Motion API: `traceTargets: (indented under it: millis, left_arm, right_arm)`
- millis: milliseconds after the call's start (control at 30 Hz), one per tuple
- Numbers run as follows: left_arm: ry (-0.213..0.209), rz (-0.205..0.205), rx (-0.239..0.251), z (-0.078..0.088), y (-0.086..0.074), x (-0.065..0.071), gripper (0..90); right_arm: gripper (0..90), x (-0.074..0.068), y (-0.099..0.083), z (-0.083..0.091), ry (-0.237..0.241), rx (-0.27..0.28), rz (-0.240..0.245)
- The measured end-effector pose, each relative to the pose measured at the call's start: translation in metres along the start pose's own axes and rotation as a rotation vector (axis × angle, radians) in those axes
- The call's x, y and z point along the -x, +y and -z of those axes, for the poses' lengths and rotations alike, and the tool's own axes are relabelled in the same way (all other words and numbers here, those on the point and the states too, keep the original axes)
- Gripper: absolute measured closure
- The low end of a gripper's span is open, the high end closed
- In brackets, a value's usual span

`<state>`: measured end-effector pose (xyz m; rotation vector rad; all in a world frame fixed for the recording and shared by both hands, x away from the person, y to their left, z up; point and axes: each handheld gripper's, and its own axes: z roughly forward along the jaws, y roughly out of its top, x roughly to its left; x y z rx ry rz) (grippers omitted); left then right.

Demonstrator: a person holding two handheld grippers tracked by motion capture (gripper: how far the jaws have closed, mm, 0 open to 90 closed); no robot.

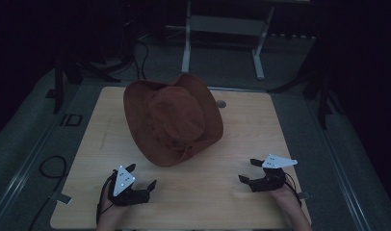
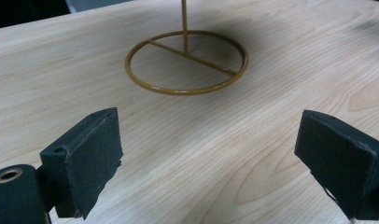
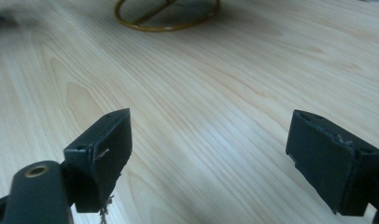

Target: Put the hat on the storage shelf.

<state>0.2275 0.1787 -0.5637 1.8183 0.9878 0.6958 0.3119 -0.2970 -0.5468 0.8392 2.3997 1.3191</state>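
brown felt hat [image 1: 173, 122] sits on a gold wire stand [image 2: 186, 63] near the middle of the table [image 1: 241, 139], untouched. left gripper [image 1: 137, 180] and right gripper [image 1: 248, 170] rest at the near edge, well apart from it, jaws wide and empty, so the work looks unstarted. the hat hides the stand's top, and the room beyond is too dark to read.
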Motion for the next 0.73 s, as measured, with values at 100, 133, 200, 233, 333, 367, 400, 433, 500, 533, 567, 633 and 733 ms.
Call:
traceTargets:
  millis: [100,133,200,233,333,367,400,433,500,533,567,633,733]
  left_arm:
    - [0.008,0.003,-0.003,0.0,-0.001,-0.002,7.9]
    - [0.009,0.004,-0.008,-0.001,-0.002,-0.003,7.9]
    - [0.011,0.006,-0.011,-0.001,-0.003,-0.003,7.9]
    - [0.012,0.005,-0.013,-0.002,-0.004,-0.003,7.9]
    - [0.011,0.007,-0.014,-0.002,-0.004,-0.002,7.9]
    - [0.01,0.007,-0.015,-0.002,-0.005,-0.002,7.9]
    - [0.01,0.007,-0.015,-0.003,-0.005,-0.002,7.9]
    - [0.008,0.007,-0.015,-0.003,-0.005,-0.002,7.9]
    - [0.008,0.008,-0.016,-0.003,-0.005,-0.002,7.9]
    - [0.009,0.011,-0.015,-0.003,-0.006,-0.002,7.9]
    - [0.01,0.01,-0.019,-0.003,-0.006,-0.003,7.9]
    - [0.009,0.014,-0.017,-0.002,-0.006,-0.003,7.9]
    - [0.008,0.016,-0.015,-0.002,-0.007,-0.003,7.9]
  right_arm:
    - [14.4,0.005,-0.009,0.005,-0.018,-0.005,-0.02]
    - [14.4,0.007,-0.011,0.007,-0.024,-0.007,-0.026]
    - [14.4,0.011,-0.017,0.01,-0.044,-0.01,-0.036]
    - [14.3,0.013,-0.02,0.011,-0.048,-0.008,-0.046]
    - [14.4,0.019,-0.027,0.015,-0.082,0.002,-0.07]
    - [14.4,0.021,-0.028,0.017,-0.089,0.013,-0.076]
    - [14.4,0.022,-0.029,0.018,-0.098,0.021,-0.082]
    - [14.3,0.023,-0.03,0.019,-0.106,0.024,-0.084]
    - [14.4,0.024,-0.03,0.02,-0.112,0.028,-0.083]
    - [14.4,0.024,-0.031,0.021,-0.114,0.03,-0.082]
    - [14.4,0.025,-0.032,0.022,-0.122,0.022,-0.07]
    - [14.4,0.026,-0.034,0.023,-0.129,0.017,-0.075]
    - [14.4,0.026,-0.036,0.023,-0.13,0.017,-0.074]
